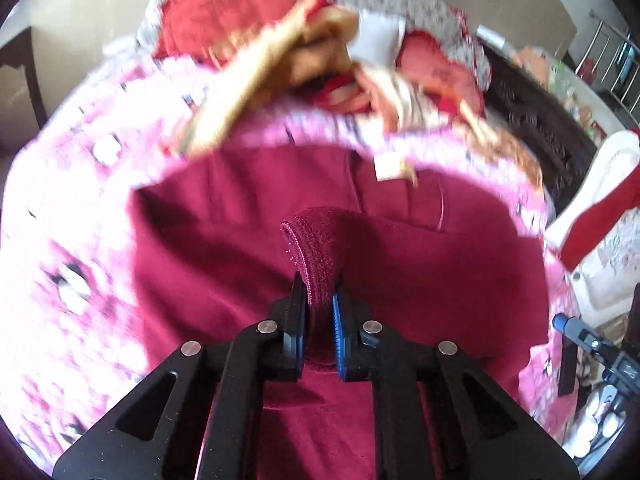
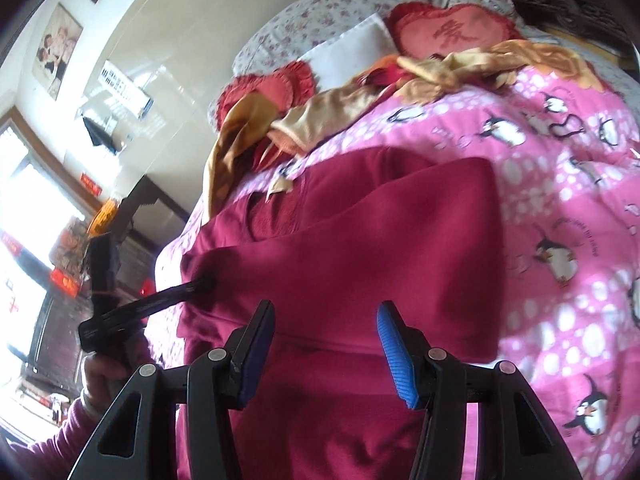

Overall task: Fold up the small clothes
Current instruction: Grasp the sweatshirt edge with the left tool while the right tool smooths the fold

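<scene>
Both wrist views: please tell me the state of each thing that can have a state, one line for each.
Left claw: shut on the ribbed cuff of the maroon garment.
Right claw: open, holding nothing, above the garment.
Maroon garment: partly folded, one layer over another, lying on the pink penguin blanket.
Orange and tan clothes: unfolded, heaped loosely past the garment.

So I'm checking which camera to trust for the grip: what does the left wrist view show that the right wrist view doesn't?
Only the left wrist view shows the left claw shut on the ribbed cuff. Only the right wrist view shows the right claw open with nothing between its pads, a hand and wall pictures. Both show the maroon garment on the pink penguin bedcover.
</scene>
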`<state>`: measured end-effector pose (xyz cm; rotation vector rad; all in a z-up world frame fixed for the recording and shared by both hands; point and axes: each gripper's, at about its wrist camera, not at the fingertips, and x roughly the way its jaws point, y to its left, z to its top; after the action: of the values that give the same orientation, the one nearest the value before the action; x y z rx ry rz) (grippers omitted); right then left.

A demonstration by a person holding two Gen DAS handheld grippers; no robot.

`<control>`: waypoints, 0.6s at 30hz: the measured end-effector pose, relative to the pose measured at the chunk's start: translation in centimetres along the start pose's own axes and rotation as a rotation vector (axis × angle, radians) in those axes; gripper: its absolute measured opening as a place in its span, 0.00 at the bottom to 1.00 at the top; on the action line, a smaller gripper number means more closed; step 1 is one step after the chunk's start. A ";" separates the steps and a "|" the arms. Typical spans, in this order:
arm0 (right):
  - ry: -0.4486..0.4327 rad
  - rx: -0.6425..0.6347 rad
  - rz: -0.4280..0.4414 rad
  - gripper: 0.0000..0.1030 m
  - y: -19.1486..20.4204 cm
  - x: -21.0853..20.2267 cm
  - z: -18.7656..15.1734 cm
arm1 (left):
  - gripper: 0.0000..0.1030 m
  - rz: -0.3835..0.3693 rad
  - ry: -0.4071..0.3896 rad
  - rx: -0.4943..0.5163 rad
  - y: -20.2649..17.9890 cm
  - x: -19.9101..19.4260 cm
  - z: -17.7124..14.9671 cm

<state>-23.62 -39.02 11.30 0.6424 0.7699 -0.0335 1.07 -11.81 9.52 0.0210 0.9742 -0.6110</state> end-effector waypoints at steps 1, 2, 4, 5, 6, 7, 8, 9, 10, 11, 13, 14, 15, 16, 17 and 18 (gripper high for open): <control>-0.009 0.007 -0.015 0.49 -0.4 -0.3 0.3 | 0.09 0.006 -0.015 -0.004 0.5 -0.7 0.3; -0.018 0.012 -0.028 0.50 -0.8 -0.7 0.4 | 0.09 0.013 -0.021 -0.011 1.1 -1.2 0.4; -0.037 0.024 -0.049 0.50 -1.4 -1.3 0.8 | 0.09 0.049 -0.024 -0.024 2.3 -1.8 0.5; -0.047 0.031 -0.067 0.52 -1.8 -1.5 1.0 | 0.09 0.074 -0.020 -0.027 2.9 -1.8 0.5; -0.053 0.036 -0.090 0.55 -2.2 -1.7 1.1 | 0.09 0.100 -0.008 -0.035 3.7 -1.6 0.2; -0.054 0.038 -0.105 0.63 -2.5 -1.6 1.3 | 0.09 0.113 0.012 -0.047 4.3 -1.3 0.0; -0.049 0.041 -0.120 0.67 -2.9 -1.3 1.5 | 0.09 0.116 0.033 -0.061 4.9 -0.9 -0.4; -0.043 0.043 -0.131 0.67 -3.2 -1.0 1.7 | 0.09 0.114 0.056 -0.073 5.3 -0.5 -0.9; -0.034 0.045 -0.144 0.67 -3.5 -0.5 2.2 | 0.09 0.119 0.068 -0.075 5.4 -0.1 -1.3; -0.030 0.045 -0.150 0.67 -3.8 -0.1 2.6 | 0.09 0.131 0.070 -0.070 5.4 0.1 -1.5; -0.023 0.039 -0.157 0.67 -4.2 1.0 3.5 | 0.09 0.160 0.059 -0.054 5.1 0.3 -1.8; -0.014 0.034 -0.165 0.67 -4.3 1.8 4.0 | 0.09 0.171 0.052 -0.055 5.0 0.2 -1.7; -0.001 0.029 -0.171 0.67 -4.4 2.8 4.7 | 0.09 0.172 0.048 -0.062 5.1 0.3 -1.5; 0.011 0.028 -0.172 0.67 -4.6 3.7 5.1 | 0.09 0.169 0.041 -0.071 5.2 0.1 -1.3; 0.038 0.028 -0.169 0.65 -4.8 4.9 5.5 | 0.09 0.168 0.033 -0.077 5.4 0.0 -1.1; 0.064 0.026 -0.170 0.59 -4.9 5.7 5.8 | 0.09 0.173 0.024 -0.079 5.7 -0.2 -1.0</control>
<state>-17.06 -45.05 8.09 0.6036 0.8857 -0.1797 2.96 -6.68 7.70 0.0421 1.0076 -0.4139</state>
